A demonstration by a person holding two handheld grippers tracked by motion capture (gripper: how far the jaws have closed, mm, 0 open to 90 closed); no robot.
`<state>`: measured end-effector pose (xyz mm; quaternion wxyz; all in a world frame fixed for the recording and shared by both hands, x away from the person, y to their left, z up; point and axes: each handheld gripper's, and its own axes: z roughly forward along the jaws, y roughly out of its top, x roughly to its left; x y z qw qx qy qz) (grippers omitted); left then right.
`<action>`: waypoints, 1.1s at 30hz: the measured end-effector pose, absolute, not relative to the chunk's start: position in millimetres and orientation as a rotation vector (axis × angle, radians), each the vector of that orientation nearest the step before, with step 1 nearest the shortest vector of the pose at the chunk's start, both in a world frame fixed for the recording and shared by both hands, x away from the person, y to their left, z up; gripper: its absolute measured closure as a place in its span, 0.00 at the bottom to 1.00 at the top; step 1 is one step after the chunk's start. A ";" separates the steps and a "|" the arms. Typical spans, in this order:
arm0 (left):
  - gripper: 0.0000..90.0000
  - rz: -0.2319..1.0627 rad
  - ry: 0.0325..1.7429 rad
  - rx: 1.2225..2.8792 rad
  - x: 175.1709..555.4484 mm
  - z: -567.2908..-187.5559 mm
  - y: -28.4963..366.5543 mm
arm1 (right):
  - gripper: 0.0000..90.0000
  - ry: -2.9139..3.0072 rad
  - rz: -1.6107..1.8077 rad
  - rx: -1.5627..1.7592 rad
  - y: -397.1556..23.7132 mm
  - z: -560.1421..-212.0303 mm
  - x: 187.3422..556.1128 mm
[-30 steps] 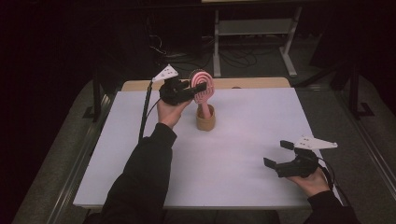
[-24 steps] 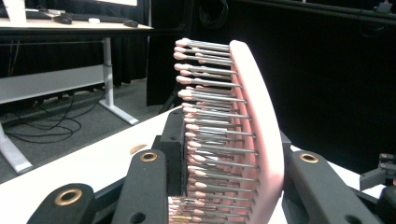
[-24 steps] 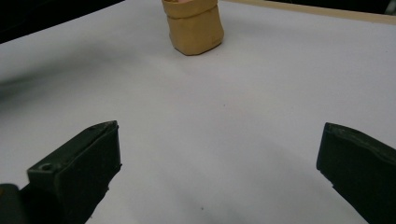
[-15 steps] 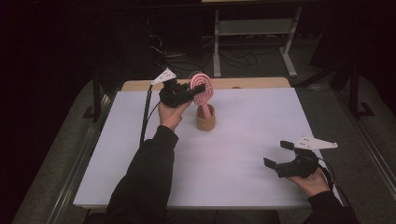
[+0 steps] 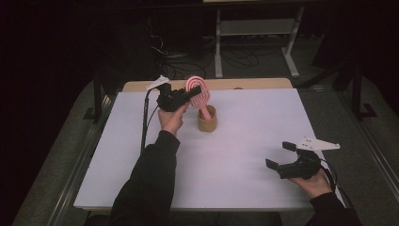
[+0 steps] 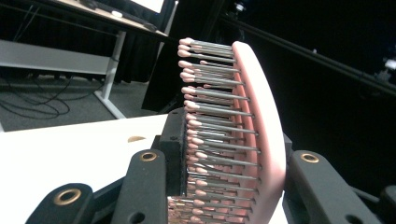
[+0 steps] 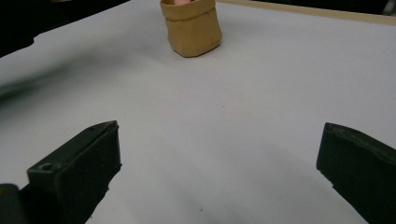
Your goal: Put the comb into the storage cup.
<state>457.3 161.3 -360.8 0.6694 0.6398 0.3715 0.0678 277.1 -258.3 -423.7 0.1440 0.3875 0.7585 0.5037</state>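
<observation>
Gripping: the left hand-held gripper (image 5: 190, 94) is clamping its two black jaws on the head of a pink hairbrush (image 5: 198, 93), one jaw on the bristle side and one on the smooth back, as the left gripper view is showing (image 6: 233, 154).
Hairbrush: it is standing nearly upright near the far edge of the tabletop (image 5: 244, 141), its head leaning a little toward the left gripper and its handle going down into a small tan cup (image 5: 207, 120).
Cup: it is sitting upright on the white surface, just beside the person's left hand (image 5: 171, 117); in the right gripper view the cup (image 7: 192, 27) is showing far ahead.
Right hand-held gripper: it (image 5: 280, 155) is resting low at the near right of the tabletop, well apart from the cup, its jaws standing wide and holding nothing (image 7: 219, 172).
</observation>
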 end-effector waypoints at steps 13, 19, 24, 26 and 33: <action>0.58 0.188 0.916 1.466 450.4 -355.0 182.2 | 0.00 2.176 1.452 1.131 -260.2 -424.7 279.5; 0.54 0.187 0.918 1.501 444.1 -357.1 189.9 | 0.00 2.181 1.445 1.124 -259.3 -425.2 279.7; 0.52 0.170 0.913 1.511 441.5 -359.1 195.0 | 0.00 2.185 1.442 1.129 -259.2 -426.2 280.3; 0.51 0.173 0.912 1.519 440.5 -359.2 196.1 | 0.00 2.184 1.444 1.128 -259.3 -426.1 280.1; 0.44 0.171 0.881 1.538 434.7 -360.1 201.3 | 0.00 2.186 1.444 1.125 -259.3 -426.1 280.0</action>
